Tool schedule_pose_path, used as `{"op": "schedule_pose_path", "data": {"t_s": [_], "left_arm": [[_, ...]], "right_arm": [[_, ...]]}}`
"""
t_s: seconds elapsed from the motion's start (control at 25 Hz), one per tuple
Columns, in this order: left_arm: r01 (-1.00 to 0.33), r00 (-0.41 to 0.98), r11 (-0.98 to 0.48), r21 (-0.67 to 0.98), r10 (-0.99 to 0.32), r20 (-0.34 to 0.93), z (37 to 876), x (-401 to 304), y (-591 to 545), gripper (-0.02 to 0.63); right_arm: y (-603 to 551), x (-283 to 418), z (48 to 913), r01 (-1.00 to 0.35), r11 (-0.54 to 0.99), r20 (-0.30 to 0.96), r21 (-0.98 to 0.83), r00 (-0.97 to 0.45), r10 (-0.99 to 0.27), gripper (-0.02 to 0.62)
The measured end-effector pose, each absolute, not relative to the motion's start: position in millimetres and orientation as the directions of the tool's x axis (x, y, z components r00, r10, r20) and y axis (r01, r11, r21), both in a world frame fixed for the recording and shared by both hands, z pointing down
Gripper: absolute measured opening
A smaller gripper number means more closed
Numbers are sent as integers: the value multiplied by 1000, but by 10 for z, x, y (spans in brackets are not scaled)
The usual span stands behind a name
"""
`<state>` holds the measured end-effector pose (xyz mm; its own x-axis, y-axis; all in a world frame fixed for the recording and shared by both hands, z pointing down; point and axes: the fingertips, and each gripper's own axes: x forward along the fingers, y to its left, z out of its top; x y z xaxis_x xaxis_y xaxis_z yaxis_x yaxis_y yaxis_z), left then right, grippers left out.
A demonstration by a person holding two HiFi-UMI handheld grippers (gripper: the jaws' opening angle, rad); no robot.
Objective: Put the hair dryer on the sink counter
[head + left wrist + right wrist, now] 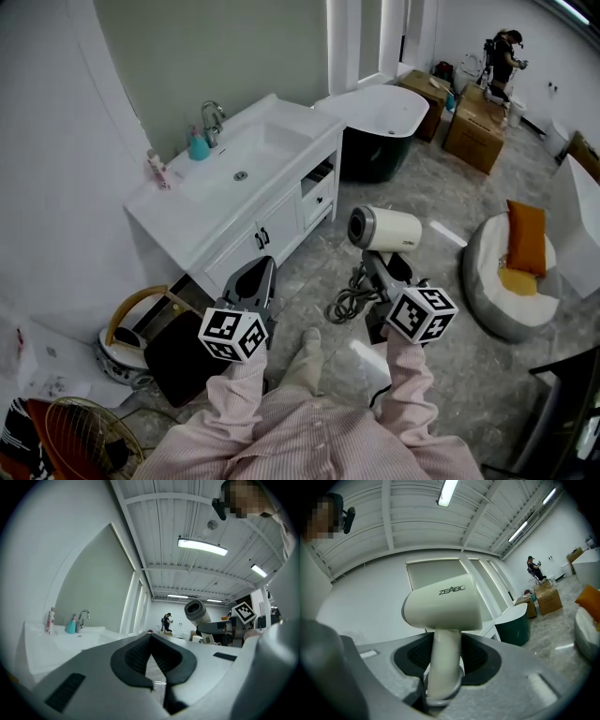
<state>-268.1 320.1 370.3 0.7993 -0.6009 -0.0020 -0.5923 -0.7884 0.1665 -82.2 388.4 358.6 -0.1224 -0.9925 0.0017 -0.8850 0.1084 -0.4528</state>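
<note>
**Hair dryer held off the bench**

The right tongs (378,265) are clamped on the handle of the hair dryer (386,229). Its barrel is uppermost, over the marbled floor (441,192) and well apart from the white sink bench (173,214). The foot of the handle is buried between the pads. The bundled cord (351,302) hangs below it, and its plug cannot be picked out. The left tongs (261,268) are closed tip to tip with nothing in them. In the right gripper view the dryer blocks much of the bench.
</note>
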Motion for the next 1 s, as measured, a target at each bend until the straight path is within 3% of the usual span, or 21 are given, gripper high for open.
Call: {"op": "schedule_pose_path", "data": {"t_s": [1.0], "left_arm": [[-559,821,-801,214,-571,3,3775,-1392,707,-2]], "right_arm": [[1389,302,3741,-869,84,47,-487,-122,-991,158]]}}
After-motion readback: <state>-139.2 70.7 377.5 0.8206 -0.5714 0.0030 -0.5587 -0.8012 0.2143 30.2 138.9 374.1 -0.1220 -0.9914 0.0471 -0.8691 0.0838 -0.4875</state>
